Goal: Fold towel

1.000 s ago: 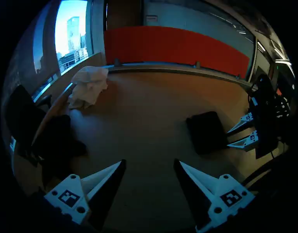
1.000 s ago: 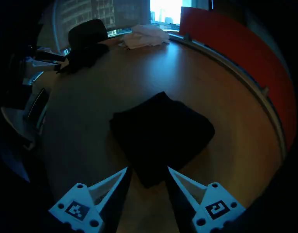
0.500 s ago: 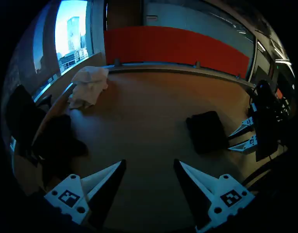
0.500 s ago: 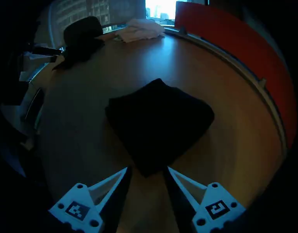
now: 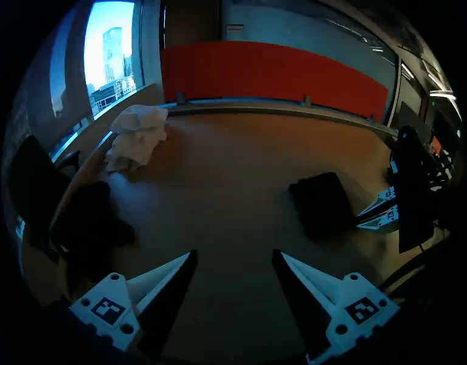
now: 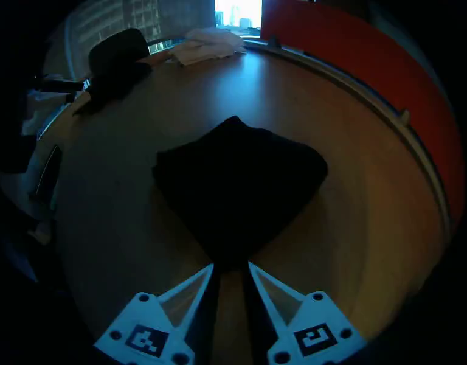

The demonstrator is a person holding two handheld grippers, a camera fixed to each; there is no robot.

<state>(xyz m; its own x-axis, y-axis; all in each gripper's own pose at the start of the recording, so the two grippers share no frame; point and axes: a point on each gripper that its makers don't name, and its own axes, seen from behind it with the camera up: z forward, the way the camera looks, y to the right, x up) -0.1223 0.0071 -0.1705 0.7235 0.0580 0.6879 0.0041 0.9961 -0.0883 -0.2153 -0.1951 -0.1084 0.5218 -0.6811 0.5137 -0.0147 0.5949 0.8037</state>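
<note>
Lower centre of the right gripper view: right gripper [image 6: 230, 267], fingers drawn clearly closer than half a second ago and now flanking the near corner of the black towel [image 6: 239, 182]. Cannot tell whether both fingers yet press the cloth. Towel folded and flat at mid-frame on the table [image 6: 367, 207]. Judged as the start of a corner pinch, ahead of a further fold or a shift of the towel.

Lower centre of the left gripper view: left gripper [image 5: 233, 258], fingers spread wide over bare table, holding nothing, unchanged.

Farthest, upper left of that view: crumpled white cloth [image 5: 138, 135] at the table's edge, well apart from the towel.
</note>
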